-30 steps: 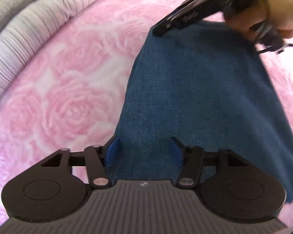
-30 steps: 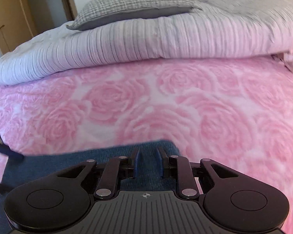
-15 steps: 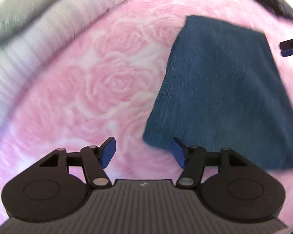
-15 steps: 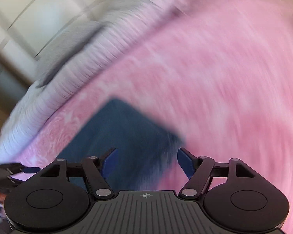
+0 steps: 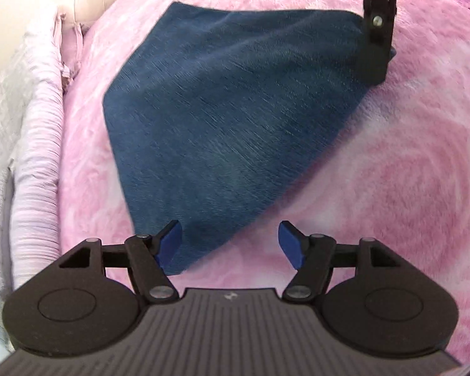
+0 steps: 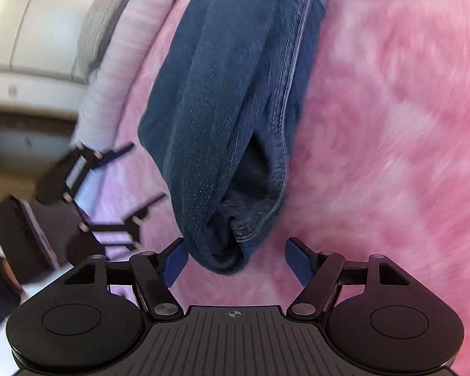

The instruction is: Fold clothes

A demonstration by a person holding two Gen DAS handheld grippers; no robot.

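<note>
Regripping between folds: I've got the left gripper (image 5: 230, 244) opening at the blue garment (image 5: 232, 119)'s 6 o'clock corner, right gripper (image 6: 235, 261) spread at its bunched end; next, pinch both.

This is a bedroom in a home. A pink rose-patterned blanket (image 5: 407, 163) covers a bed (plush, fuzzy pile), with a ribbed quilt (image 5: 36, 169) bunched at its edge and white cupboard doors (image 6: 31, 31) beyond.
</note>
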